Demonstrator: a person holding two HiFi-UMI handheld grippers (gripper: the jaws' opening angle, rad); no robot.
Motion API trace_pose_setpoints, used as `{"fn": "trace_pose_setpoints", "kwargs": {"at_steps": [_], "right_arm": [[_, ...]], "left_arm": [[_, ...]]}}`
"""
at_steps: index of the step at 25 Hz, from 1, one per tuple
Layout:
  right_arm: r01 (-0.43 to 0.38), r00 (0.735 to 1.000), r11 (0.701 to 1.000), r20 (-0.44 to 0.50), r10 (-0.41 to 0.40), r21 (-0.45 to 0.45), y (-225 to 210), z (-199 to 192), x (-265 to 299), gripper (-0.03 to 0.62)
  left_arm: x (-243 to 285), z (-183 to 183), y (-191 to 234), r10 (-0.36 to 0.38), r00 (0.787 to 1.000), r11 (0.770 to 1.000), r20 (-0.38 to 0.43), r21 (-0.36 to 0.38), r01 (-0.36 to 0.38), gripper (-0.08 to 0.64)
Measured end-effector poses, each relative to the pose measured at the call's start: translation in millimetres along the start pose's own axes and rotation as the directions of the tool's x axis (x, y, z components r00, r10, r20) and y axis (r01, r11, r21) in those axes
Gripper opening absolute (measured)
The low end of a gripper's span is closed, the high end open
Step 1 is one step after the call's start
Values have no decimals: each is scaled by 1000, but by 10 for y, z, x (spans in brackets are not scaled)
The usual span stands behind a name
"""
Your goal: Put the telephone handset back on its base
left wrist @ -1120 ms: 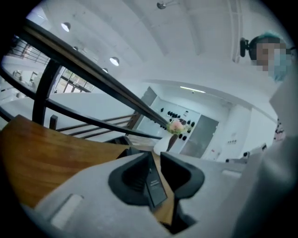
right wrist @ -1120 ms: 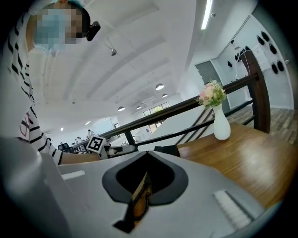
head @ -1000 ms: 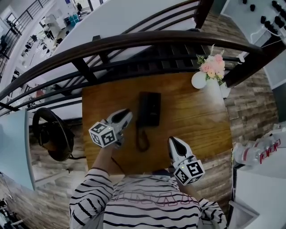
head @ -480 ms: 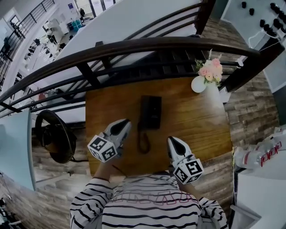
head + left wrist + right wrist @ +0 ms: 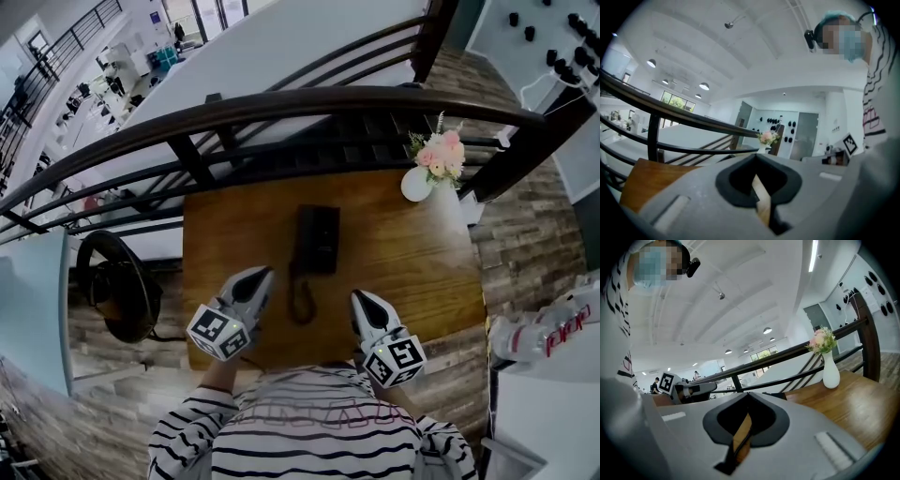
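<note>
Counter (image 5: pixel 412 262): a wooden top seen from above; the person stands at its near edge.
Base (image 5: pixel 326 234): black, at the middle of the counter, nearer the far edge than the near one.
Handset (image 5: pixel 303 242): a dark strip along the base's left side. It seems to lie on the base, but the head view is too dark to show the seam sharply.
Cord (image 5: pixel 300 298): runs from the near end of the phone in a loop toward the near edge, lying on the wood between the two tools.
Left hand-held gripper (image 5: pixel 261 274): over the near left part of the counter, just left of the cord and apart from the base, tip toward the far edge. Its jaws have just been closing and now stand together, with nothing between them. Its own view shows only a thin slit of wood colour.
Right hand-held gripper (image 5: pixel 361 298): over the near right part, right of the cord, clear of the phone, tip toward the far edge. Its jaws are together and hold nothing.
Marker cubes: the left one (image 5: pixel 216 330) is at the near edge and the right one (image 5: pixel 396 361) is just past it, over the person's striped shirt (image 5: pixel 319 431).
Vase (image 5: pixel 417 183): white, upright at the far right corner, with pink flowers (image 5: pixel 441 152) in it, well apart from the phone.
Railing (image 5: pixel 281 108): dark, curved, just beyond the far edge.
</note>
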State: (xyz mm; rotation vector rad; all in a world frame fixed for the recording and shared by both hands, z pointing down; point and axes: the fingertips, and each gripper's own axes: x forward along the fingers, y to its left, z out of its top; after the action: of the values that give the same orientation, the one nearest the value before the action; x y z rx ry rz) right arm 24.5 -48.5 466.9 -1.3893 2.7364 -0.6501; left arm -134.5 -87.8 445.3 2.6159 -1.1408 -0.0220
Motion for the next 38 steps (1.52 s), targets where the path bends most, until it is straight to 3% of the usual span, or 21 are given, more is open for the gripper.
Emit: {"fn": "trace_pose_setpoints", "kwargs": {"at_steps": [17,38], "right_arm": [[-31,998,999,-49,30,-26,82,-65,-73,0],[-29,996,999,-91,25,-40,44,-128,-38,0]], "left_arm": [[-237,-133,-420,11,999,999,-46,37,-9,2],[-239,-203,-405,32,998,999,-61,18,-31,2]]}}
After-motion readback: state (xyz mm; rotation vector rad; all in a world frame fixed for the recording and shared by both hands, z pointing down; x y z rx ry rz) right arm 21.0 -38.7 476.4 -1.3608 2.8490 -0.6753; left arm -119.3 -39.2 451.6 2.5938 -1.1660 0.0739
